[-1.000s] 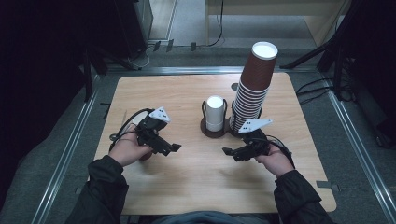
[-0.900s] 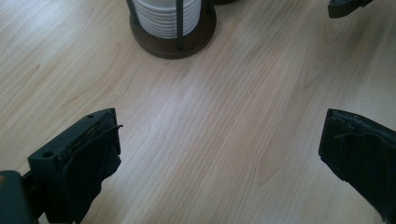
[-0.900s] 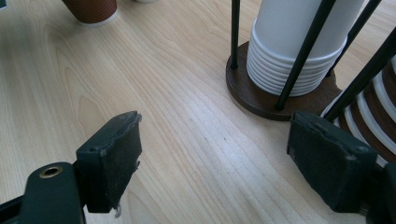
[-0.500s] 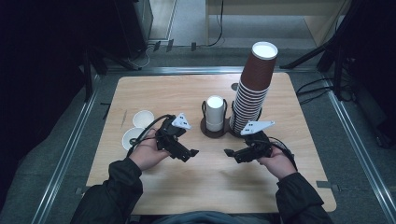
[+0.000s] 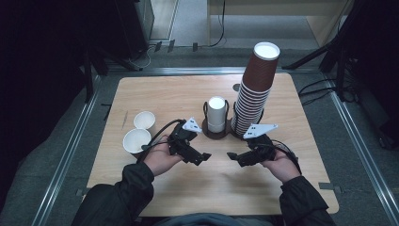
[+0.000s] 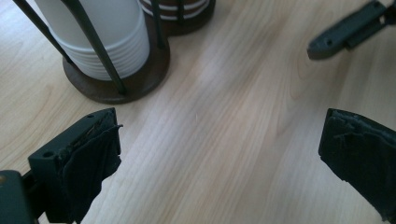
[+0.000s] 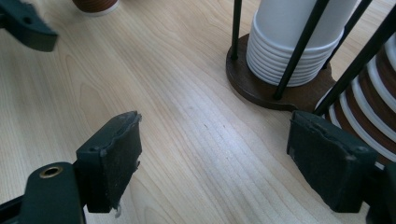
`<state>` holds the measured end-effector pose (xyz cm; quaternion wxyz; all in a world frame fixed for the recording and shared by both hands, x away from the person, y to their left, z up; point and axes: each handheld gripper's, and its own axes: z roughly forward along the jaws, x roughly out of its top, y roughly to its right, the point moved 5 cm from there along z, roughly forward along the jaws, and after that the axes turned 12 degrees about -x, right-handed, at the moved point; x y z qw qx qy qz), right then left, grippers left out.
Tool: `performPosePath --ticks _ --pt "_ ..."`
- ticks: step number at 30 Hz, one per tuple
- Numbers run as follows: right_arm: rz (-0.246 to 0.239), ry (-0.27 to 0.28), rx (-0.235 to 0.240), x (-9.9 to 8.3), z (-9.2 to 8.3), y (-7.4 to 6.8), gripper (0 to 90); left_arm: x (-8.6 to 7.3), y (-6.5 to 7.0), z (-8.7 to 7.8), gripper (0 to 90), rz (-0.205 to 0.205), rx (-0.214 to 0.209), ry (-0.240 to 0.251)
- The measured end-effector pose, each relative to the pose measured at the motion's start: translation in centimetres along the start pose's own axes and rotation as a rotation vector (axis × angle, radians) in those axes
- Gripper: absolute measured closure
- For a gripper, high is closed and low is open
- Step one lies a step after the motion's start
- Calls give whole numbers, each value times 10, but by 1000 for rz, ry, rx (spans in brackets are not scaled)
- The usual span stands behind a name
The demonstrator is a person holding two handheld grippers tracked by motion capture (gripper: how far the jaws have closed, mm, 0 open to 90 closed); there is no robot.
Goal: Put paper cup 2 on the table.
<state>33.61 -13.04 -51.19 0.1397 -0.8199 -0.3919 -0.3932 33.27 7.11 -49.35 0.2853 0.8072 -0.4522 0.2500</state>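
Observation:
My left gripper [image 5: 201, 158] and right gripper [image 5: 234, 159] hover over the wooden table [image 5: 188, 94], tips facing each other just in front of a dark wire cup holder [image 5: 212, 133]. Both are open and hold nothing. The holder carries a short stack of white cups [image 5: 216, 114] and a tall stack of brown cups [image 5: 256, 89]. In the left gripper view, the left gripper [image 6: 219, 154] points at bare wood, with the white cups [image 6: 102, 37] at upper left. From the right gripper [image 7: 217, 163], the white cups [image 7: 294, 42] are ahead and the brown stack [image 7: 369, 107] is at right.
Two single paper cups [image 5: 144, 120] [image 5: 136, 140] stand upright on the table left of my left hand. The right gripper's jaw tip [image 6: 345, 30] crosses the left gripper view's upper right. The table's near half is bare wood.
My left gripper moved right toward the table's middle, and the two single cups at the left came into sight. The right gripper barely shifted.

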Motion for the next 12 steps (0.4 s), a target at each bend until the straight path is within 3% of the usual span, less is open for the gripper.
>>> performPosePath --ticks 3,7,12 --pt "-17 -3 4 -1 1 -1 179 -1 -1 5 0 -17 -11 7" --pt "-34 -9 13 -1 3 -3 179 -5 -1 14 0 15 30 -44" --pt "-45 -4 14 -1 4 -2 179 -8 -1 17 0 15 19 -41"
